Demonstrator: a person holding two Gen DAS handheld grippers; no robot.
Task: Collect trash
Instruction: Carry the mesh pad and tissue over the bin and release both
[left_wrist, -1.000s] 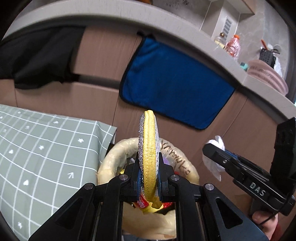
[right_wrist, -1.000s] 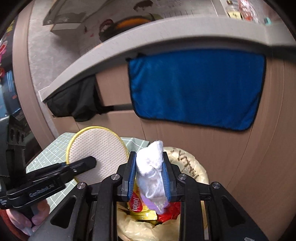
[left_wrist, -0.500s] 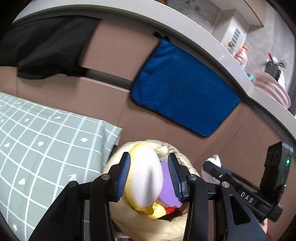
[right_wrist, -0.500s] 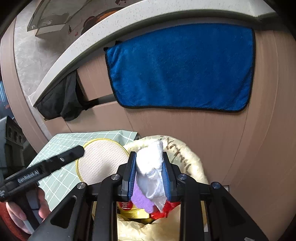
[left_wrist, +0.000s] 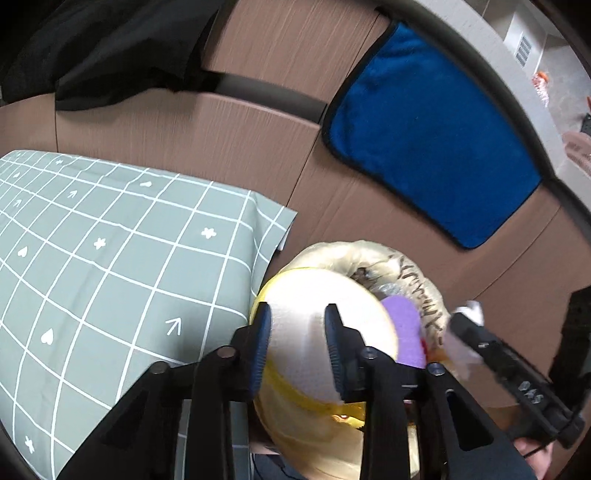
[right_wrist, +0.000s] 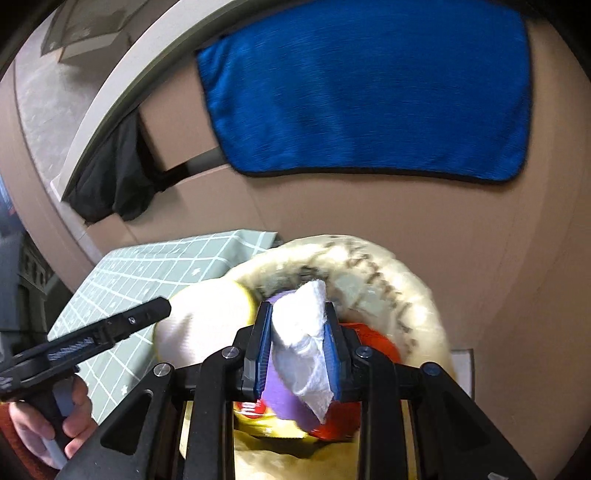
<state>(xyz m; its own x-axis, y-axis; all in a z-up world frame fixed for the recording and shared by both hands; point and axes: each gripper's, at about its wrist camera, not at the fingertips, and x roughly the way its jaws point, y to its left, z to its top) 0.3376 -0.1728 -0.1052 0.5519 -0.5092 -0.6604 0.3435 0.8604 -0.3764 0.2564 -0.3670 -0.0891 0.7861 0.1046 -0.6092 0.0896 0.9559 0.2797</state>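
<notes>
Holding a white tissue (right_wrist: 303, 343), the right hand-held gripper (right_wrist: 297, 350) should open over the bin bag (right_wrist: 406, 295); left hand-held gripper (left_wrist: 297, 349) hangs partly open, its jaws just closing, above the dropped round sponge (left_wrist: 314, 295).

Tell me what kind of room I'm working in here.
Most likely a home kitchen: a blue towel hangs from a pale countertop edge over wood-grain cabinet fronts, beside a table with a green checked tablecloth and a lined trash bin.
</notes>
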